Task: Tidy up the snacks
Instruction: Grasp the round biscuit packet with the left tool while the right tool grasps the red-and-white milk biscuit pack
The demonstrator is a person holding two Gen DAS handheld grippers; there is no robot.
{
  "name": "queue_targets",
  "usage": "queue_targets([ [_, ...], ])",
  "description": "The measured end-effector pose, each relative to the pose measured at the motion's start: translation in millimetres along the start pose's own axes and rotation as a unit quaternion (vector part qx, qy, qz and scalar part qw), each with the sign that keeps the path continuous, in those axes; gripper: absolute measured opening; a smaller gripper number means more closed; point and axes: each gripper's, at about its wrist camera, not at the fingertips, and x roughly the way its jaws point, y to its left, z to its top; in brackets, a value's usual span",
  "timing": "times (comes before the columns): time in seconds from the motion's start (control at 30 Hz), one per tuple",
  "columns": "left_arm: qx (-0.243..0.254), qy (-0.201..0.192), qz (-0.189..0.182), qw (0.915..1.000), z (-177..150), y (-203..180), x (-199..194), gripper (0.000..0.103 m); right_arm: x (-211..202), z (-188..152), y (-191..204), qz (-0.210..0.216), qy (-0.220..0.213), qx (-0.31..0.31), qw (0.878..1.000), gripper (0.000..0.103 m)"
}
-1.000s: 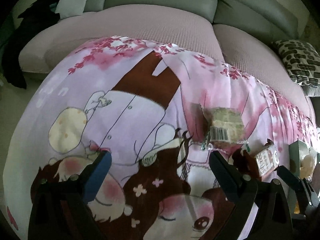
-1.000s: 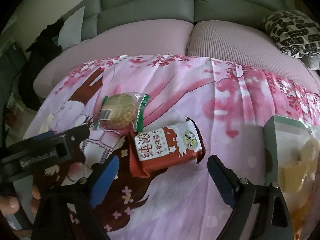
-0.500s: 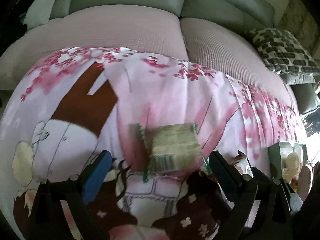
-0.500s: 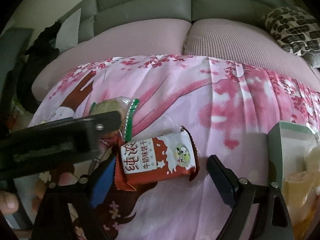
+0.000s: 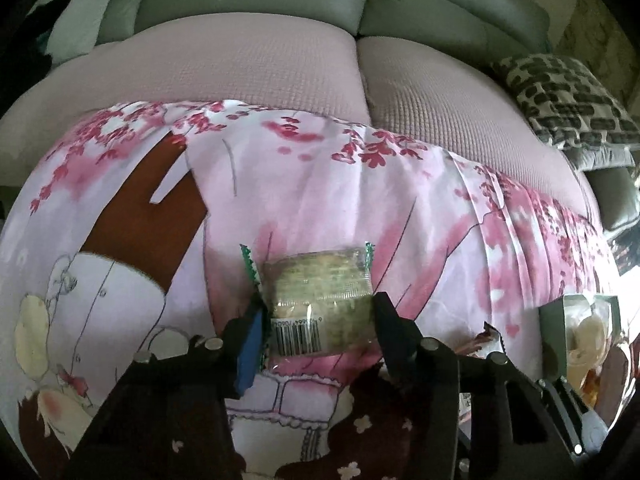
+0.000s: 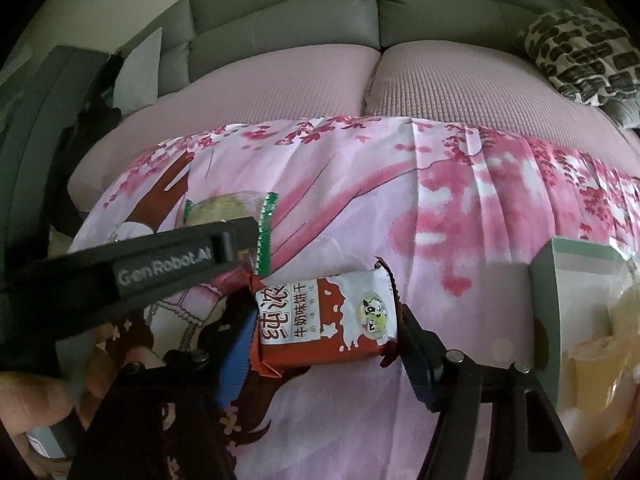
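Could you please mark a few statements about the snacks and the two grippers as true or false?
1. The round cake in clear wrap lies between the left gripper's fingers. True; its jaws are closing.
2. The red biscuit packet stands upright in the green box. False; it lies on the pink cloth, between the right gripper's closing fingers.
3. The green box is to the right of the red packet. True.
4. The snacks sit on a bare wooden table. False; a printed pink cloth covers the surface.

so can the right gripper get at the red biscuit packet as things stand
Probably yes. The red biscuit packet lies flat on the cloth between the right gripper's closing jaws, nothing on top. The left gripper sits close beside it, but over the round cake packet.
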Motion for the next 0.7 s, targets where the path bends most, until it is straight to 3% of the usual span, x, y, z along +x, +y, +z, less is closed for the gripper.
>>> queue_targets([
  [0.3, -0.064, -0.037, 0.027, 0.9969, -30.5, 16.3, -47.1, 0.053, -24.0, -8.0, 0.8, 0.025, -0.004, 0.015, 1.000, 0.069],
  [0.7, -0.108, -0.092, 0.038, 0.9891, -47.4, 6.8, -102.0, 0.053, -84.1, -3.4, -16.8, 0.034, -0.055, 0.035, 0.997, 0.069],
])
